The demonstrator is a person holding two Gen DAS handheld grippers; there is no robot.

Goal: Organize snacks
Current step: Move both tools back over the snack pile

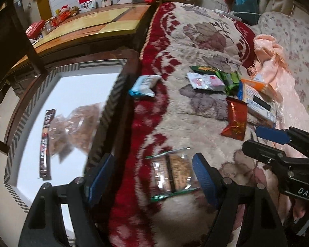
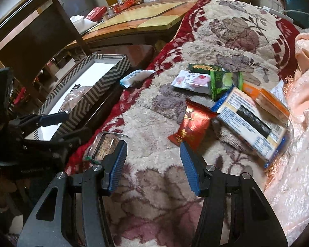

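A clear-wrapped biscuit pack [image 1: 173,175] [image 2: 105,144] lies on the flowered blanket [image 1: 195,41] between the spread fingers of my left gripper [image 1: 152,179] [image 2: 66,126], which is open; neither pad presses on it. To its left stands the chevron-patterned box [image 1: 111,94] [image 2: 105,82], holding a dark stick pack [image 1: 46,144] and a clear bag of brown snacks [image 1: 72,127]. My right gripper [image 2: 153,164] [image 1: 263,142] hovers open over bare blanket, just short of a red pack [image 2: 193,123] [image 1: 235,119].
More snacks lie on the blanket: a blue-white pack [image 1: 144,86] by the box, a white-pink pack [image 2: 191,81], a green pack [image 2: 222,82], a blue-and-white carton [image 2: 251,119] and an orange carton [image 2: 267,98]. Pink cloth [image 2: 298,123] lies right; a wooden table [image 2: 144,20] stands behind.
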